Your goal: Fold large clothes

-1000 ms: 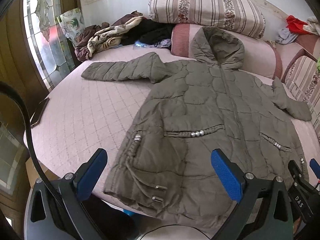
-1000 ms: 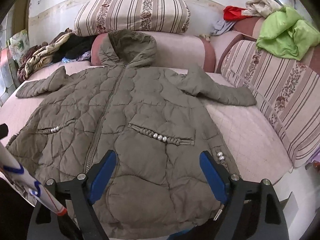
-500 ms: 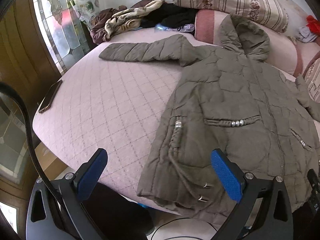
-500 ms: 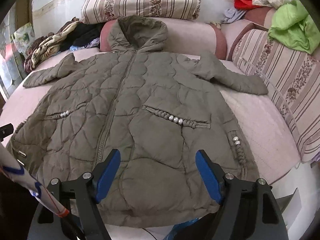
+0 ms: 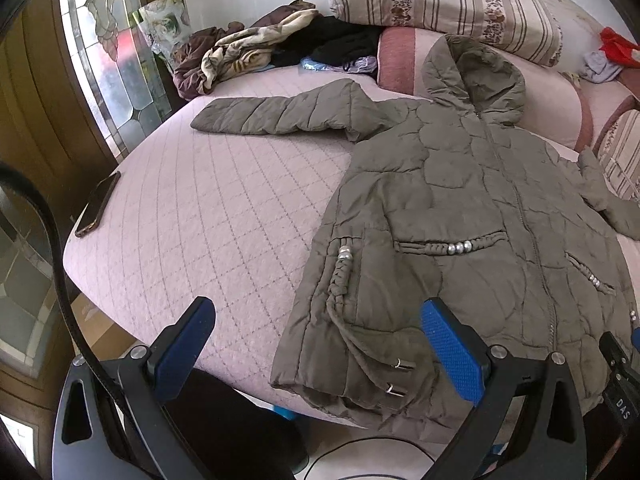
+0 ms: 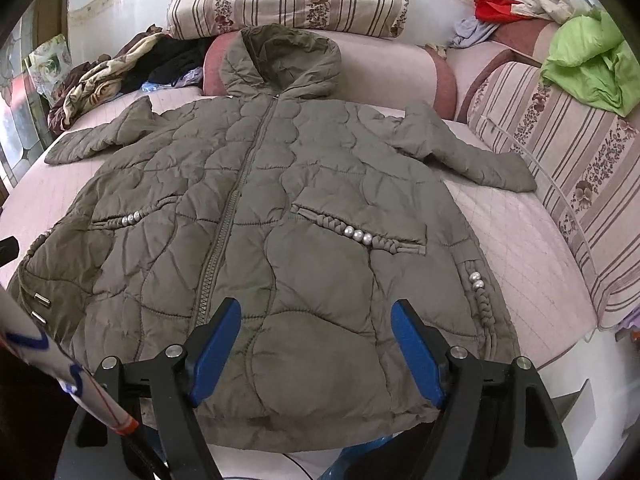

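Observation:
An olive quilted hooded coat [image 5: 460,216] lies flat, front up and zipped, on a pink quilted bed [image 5: 224,216]. Its sleeves spread to both sides and its hood rests against a pink bolster. It also fills the right wrist view [image 6: 280,220]. My left gripper [image 5: 316,348] is open and empty, above the coat's lower left hem corner. My right gripper [image 6: 316,344] is open and empty, above the middle-right of the hem.
A phone [image 5: 98,204] lies near the bed's left edge. A heap of clothes [image 5: 260,48] sits at the back left by a stained-glass door [image 5: 108,68]. Striped cushions [image 6: 568,184] line the right side, with a green garment [image 6: 592,64] on top.
The left gripper has swung left, so the coat now sits further right in its view. The right gripper has moved closer over the hem. Both stay open.

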Available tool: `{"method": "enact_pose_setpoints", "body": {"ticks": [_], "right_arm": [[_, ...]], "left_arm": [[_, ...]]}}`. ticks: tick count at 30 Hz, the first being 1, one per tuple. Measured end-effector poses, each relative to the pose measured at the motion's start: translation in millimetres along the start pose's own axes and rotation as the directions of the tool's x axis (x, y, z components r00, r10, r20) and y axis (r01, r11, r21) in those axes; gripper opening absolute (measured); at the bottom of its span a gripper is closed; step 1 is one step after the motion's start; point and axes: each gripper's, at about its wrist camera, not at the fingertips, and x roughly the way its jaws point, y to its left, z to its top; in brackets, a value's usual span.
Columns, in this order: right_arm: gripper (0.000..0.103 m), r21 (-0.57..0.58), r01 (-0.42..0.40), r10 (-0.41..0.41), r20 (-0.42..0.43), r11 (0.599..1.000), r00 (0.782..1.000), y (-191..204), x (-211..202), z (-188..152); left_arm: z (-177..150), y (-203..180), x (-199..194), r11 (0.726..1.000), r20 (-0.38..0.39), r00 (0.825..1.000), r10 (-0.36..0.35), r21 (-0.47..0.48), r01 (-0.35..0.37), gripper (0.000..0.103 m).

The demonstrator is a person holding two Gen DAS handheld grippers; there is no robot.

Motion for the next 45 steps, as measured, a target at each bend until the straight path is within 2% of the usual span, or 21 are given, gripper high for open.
{"method": "enact_pose_setpoints", "body": {"ticks": [12, 45], "right_arm": [[0.082, -0.004, 0.003, -0.003, -0.013, 1.0, 1.0, 1, 2, -1], [0.083, -0.034, 0.01, -0.011, -0.033, 0.999, 0.999, 10, 6, -2]], "left_arm": [[1, -2, 2, 1.0, -0.015, 1.0, -0.01, 0.005, 0.01, 0.103], [1, 16, 17, 0.998, -0.055, 0.998, -0.026, -0.055, 0.023, 0.103]]}}
